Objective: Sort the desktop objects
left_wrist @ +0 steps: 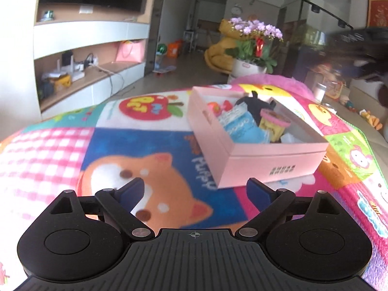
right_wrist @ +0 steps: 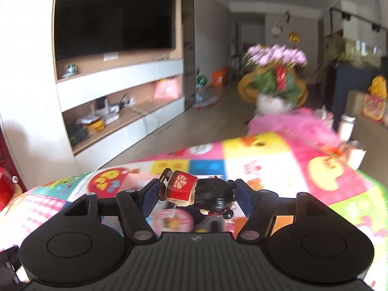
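While my left gripper point(left_wrist: 196, 191) hangs spread and empty above the cartoon play mat point(left_wrist: 155, 145), the open pink box point(left_wrist: 257, 155) sits just ahead, holding a blue packet point(left_wrist: 245, 128) and a pink-lidded tub point(left_wrist: 275, 123). My right gripper point(right_wrist: 195, 197) clamps a black-haired doll figurine point(right_wrist: 194, 190) sideways above the mat point(right_wrist: 266, 160).

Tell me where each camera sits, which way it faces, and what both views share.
Left wrist: on the open left gripper, low over the colourful cartoon play mat, facing the open pink cardboard box of toys; only its own fingers show.
Right wrist: on the right gripper, above the same mat, facing the room; its fingers clamp a small black-haired doll in red.
Shared: mat, black wall television, purple potted orchid.
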Demonstrator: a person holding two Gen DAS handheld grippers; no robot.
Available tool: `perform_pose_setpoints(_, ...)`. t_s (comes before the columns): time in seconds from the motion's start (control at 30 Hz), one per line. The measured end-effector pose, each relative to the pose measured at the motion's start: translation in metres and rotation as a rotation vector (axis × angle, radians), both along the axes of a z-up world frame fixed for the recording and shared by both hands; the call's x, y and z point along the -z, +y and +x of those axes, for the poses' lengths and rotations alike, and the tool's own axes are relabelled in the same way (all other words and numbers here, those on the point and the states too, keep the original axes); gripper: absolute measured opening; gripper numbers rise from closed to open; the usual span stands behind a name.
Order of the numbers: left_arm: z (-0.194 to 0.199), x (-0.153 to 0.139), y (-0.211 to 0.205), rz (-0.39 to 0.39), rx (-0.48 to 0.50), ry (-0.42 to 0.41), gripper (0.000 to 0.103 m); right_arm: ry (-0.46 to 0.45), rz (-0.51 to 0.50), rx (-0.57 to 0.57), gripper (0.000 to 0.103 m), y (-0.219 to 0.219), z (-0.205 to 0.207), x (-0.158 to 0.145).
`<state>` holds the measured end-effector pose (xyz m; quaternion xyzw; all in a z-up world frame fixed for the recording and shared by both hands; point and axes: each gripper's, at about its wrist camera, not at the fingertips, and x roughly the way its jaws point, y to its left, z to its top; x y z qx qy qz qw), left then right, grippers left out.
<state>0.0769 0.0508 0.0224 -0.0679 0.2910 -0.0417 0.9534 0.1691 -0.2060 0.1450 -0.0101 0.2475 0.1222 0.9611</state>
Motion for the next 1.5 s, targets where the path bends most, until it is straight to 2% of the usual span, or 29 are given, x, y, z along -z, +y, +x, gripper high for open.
perform_pose_setpoints(0.2, -0.009, 0.009, -0.003, 0.000, 0.004, -0.003, 0.097, 0.023, 0.011, -0.026, 0.067, 0.042, 0.031, 0.016)
perform_pose_setpoints(0.27, -0.010, 0.008, -0.007, 0.008, 0.012, 0.006, 0.098, 0.020, -0.021, -0.055, 0.070, 0.054, 0.041, 0.025)
perform_pose_setpoints(0.37, -0.015, 0.009, -0.013, 0.040, 0.026, 0.008, 0.101, 0.021, -0.055, -0.036, 0.073, 0.060, 0.041, 0.034)
perform_pose_setpoints(0.43, -0.016, 0.011, -0.019, 0.056, 0.028, 0.017, 0.102, 0.031, -0.029, -0.035, 0.079, 0.048, 0.033, 0.037)
perform_pose_setpoints(0.5, -0.016, 0.013, -0.023, 0.040, 0.038, 0.036, 0.103, 0.035, -0.010, -0.020, 0.084, 0.033, 0.021, 0.041)
perform_pose_setpoints(0.63, -0.017, 0.017, -0.036, 0.019, 0.053, 0.077, 0.103, 0.065, 0.004, 0.005, 0.087, -0.002, -0.010, 0.059)
perform_pose_setpoints(0.77, -0.027, 0.022, -0.051, 0.069, 0.019, 0.074, 0.103, 0.105, -0.005, 0.012, 0.090, -0.028, -0.049, 0.087)
perform_pose_setpoints(0.83, -0.031, 0.024, -0.058, 0.099, 0.012, 0.066, 0.103, 0.121, -0.009, 0.016, 0.096, -0.037, -0.068, 0.102)
perform_pose_setpoints(1.0, -0.034, 0.031, -0.073, 0.156, -0.016, 0.066, 0.103, 0.179, 0.040, 0.010, 0.100, -0.058, -0.103, 0.129)
perform_pose_setpoints(1.13, -0.032, 0.036, -0.080, 0.167, 0.001, 0.091, 0.103, 0.215, 0.073, 0.016, 0.103, -0.067, -0.114, 0.141)
perform_pose_setpoints(1.3, -0.021, 0.038, -0.082, 0.172, -0.040, 0.104, 0.103, 0.240, 0.056, 0.012, 0.103, -0.066, -0.113, 0.148)
perform_pose_setpoints(1.37, -0.017, 0.038, -0.083, 0.172, -0.057, 0.106, 0.103, 0.269, 0.033, 0.019, 0.103, -0.062, -0.106, 0.150)
perform_pose_setpoints(1.5, -0.018, 0.039, -0.084, 0.176, -0.061, 0.104, 0.103, 0.272, -0.080, 0.029, 0.103, -0.046, -0.098, 0.153)
